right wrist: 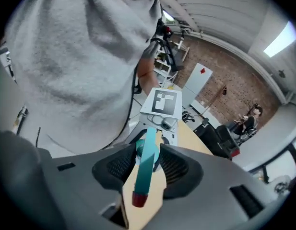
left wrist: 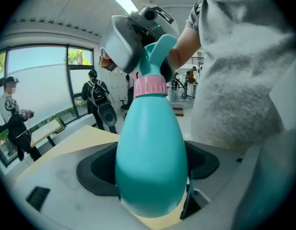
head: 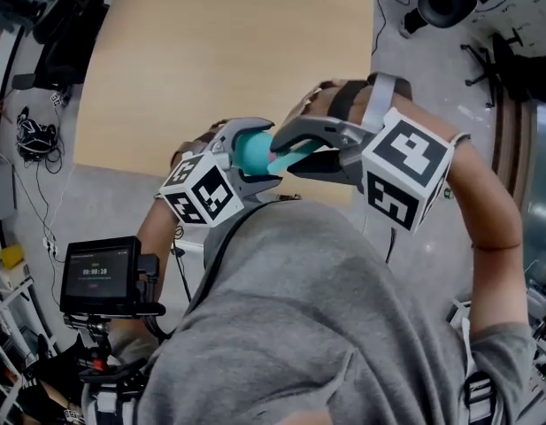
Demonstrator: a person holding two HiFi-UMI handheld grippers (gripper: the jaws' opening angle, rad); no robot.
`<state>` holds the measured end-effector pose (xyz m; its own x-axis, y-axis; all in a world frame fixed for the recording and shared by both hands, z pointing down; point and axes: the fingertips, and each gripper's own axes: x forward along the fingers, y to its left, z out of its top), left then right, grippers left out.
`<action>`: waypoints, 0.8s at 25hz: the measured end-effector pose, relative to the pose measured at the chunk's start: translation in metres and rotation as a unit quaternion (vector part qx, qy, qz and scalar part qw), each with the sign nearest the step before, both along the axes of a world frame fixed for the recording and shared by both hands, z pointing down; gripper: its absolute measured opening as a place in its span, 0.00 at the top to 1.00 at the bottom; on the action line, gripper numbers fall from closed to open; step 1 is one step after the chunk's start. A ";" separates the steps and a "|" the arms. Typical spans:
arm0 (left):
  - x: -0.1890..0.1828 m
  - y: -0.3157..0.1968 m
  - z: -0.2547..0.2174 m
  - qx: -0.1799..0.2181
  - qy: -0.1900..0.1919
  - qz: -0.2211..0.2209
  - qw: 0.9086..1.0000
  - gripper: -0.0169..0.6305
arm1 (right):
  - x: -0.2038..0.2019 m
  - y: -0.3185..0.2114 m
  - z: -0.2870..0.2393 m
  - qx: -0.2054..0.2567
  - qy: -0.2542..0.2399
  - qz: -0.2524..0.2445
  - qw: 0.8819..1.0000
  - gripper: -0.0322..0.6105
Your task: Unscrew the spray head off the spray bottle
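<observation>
- A pale wooden table (head: 219, 60) lies beyond the person's grey sweatshirt (head: 299, 326).
- The teal bottle (left wrist: 150, 162) is held in the air before the chest, near the table's near edge.
- The left gripper (head: 248, 156) is clamped on the bottle's belly.
- The right gripper (right wrist: 148, 150) grips the head (right wrist: 144, 178) above the pink collar (left wrist: 149, 86). The head's red tip (right wrist: 139, 199) pokes out between the jaws.

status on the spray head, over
Left gripper shut on bottle. Right gripper shut on head. Head not yet off, pink collar on neck. Nothing in the way.
</observation>
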<state>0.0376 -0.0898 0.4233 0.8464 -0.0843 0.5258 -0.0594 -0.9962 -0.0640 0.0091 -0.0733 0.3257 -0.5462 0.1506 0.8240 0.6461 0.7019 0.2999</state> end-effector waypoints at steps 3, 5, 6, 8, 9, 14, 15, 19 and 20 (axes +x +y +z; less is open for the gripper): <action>-0.010 -0.036 -0.004 0.004 0.019 -0.112 0.994 0.37 | -0.010 -0.045 -0.028 0.047 -0.099 0.114 0.987 0.57; -0.024 -0.066 -0.004 0.014 0.022 -0.208 0.978 0.37 | -0.008 -0.078 -0.063 0.028 -0.211 0.251 0.944 0.56; -0.033 -0.080 -0.004 0.020 0.024 -0.253 0.967 0.37 | -0.005 -0.090 -0.081 -0.014 -0.278 0.330 0.902 0.56; -0.049 -0.103 -0.007 0.042 0.025 -0.325 0.944 0.37 | 0.002 -0.103 -0.100 -0.128 -0.395 0.453 0.789 0.56; -0.056 -0.112 -0.009 0.062 0.021 -0.352 0.934 0.37 | 0.005 -0.105 -0.097 -0.178 -0.425 0.494 0.737 0.56; -0.059 -0.131 -0.025 0.201 -0.036 -0.391 0.897 0.37 | 0.004 -0.126 -0.048 -0.351 -0.439 0.610 0.559 0.56; -0.055 -0.130 -0.027 0.216 -0.041 -0.387 0.895 0.37 | 0.001 -0.129 -0.041 -0.375 -0.430 0.616 0.543 0.56; -0.046 -0.130 -0.025 0.226 -0.057 -0.376 0.897 0.37 | -0.009 -0.124 -0.022 -0.390 -0.384 0.618 0.564 0.57; -0.045 -0.129 -0.022 0.222 -0.058 -0.371 0.900 0.37 | -0.009 -0.122 -0.020 -0.383 -0.376 0.618 0.575 0.66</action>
<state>-0.0073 -0.2193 0.4011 0.4117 -0.8279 0.3809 -0.6654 -0.5587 -0.4951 -0.0002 -0.1954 0.3057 -0.7843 -0.5740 0.2353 -0.5978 0.5982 -0.5336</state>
